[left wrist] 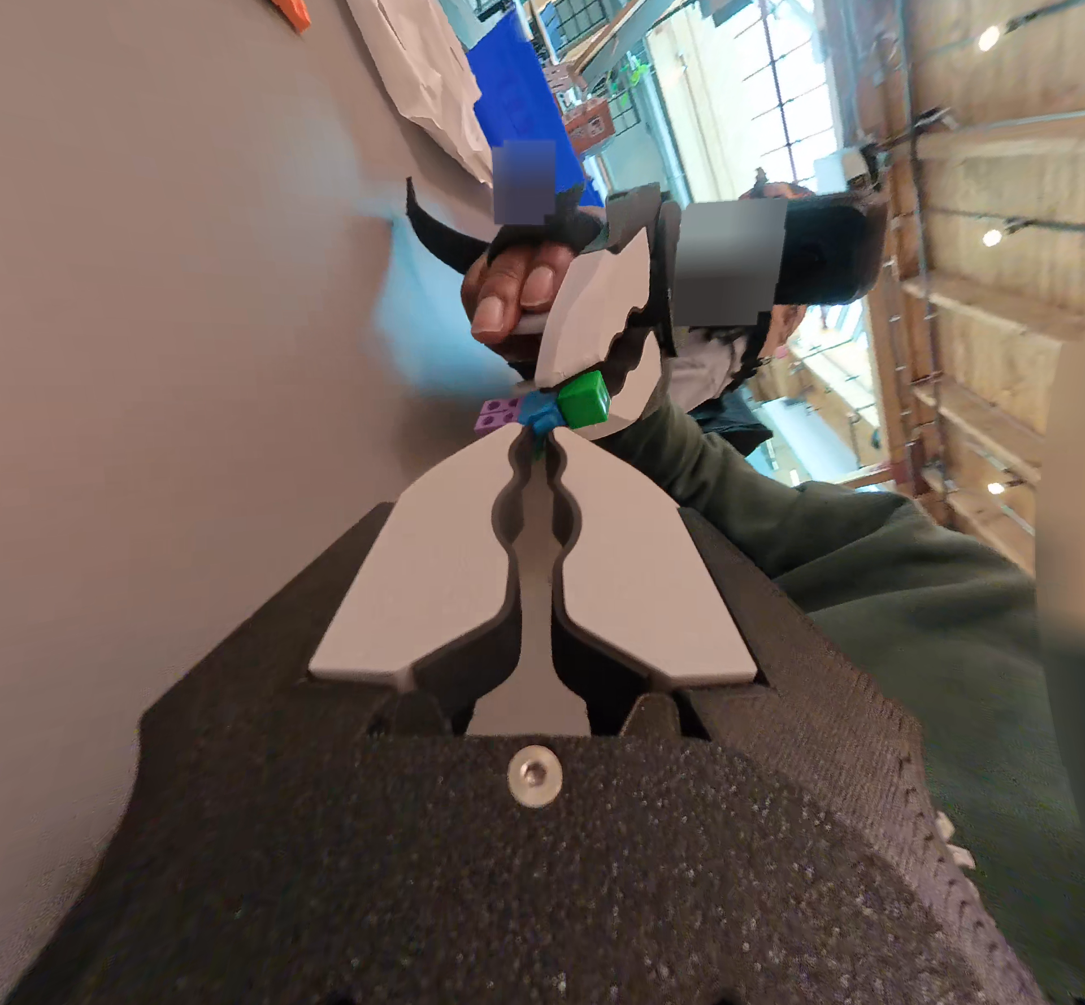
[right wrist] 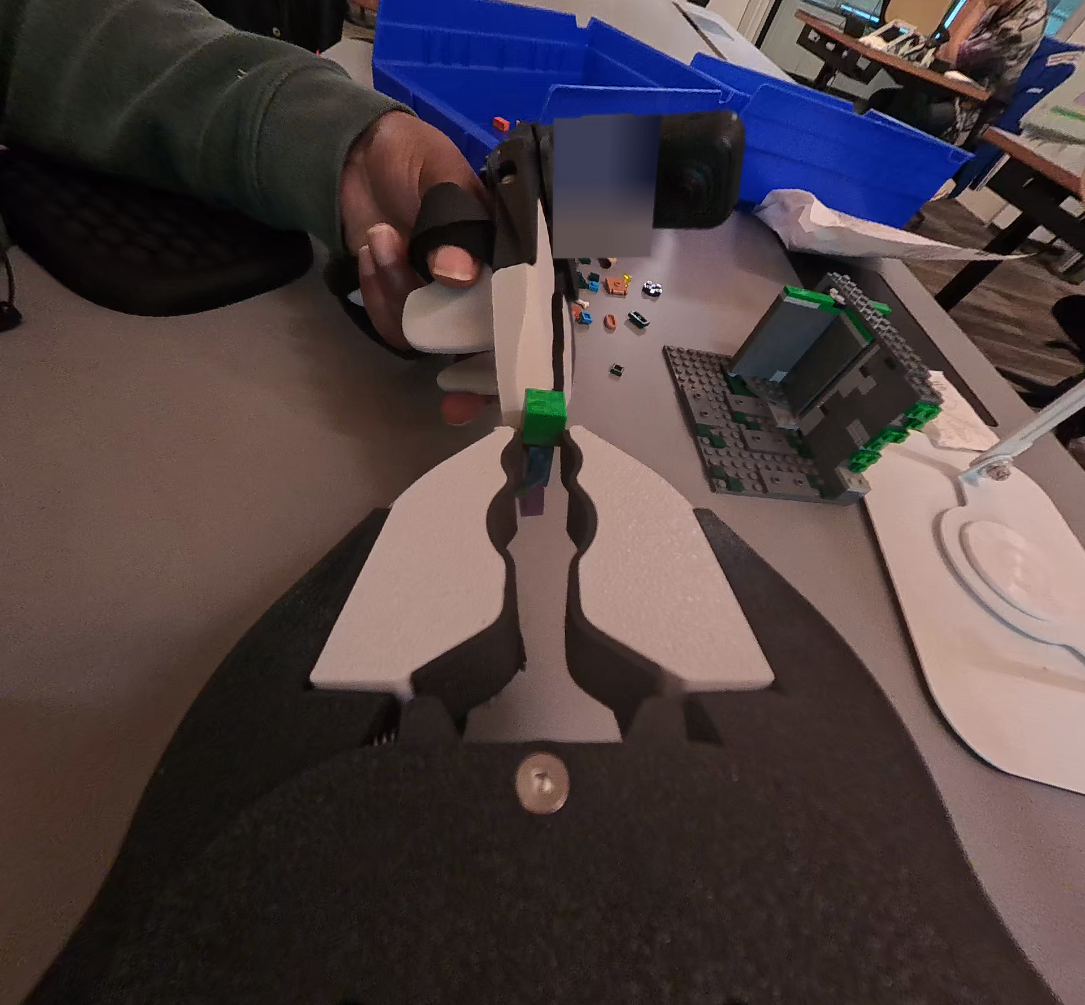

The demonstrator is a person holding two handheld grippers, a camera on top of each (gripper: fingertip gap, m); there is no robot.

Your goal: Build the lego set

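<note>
Both grippers pinch one small figure in mid-air: the left gripper point(left wrist: 537, 440) clamps its blue middle point(left wrist: 540, 412), the right gripper point(right wrist: 537, 437) its green head point(right wrist: 545, 416). Beyond, the grey model point(right wrist: 822, 396) on the table point(right wrist: 176, 448) looks partly built; loose bricks point(right wrist: 610, 296) remain.

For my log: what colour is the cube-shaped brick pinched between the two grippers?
Green cube brick, clearest in the left wrist view.
</note>
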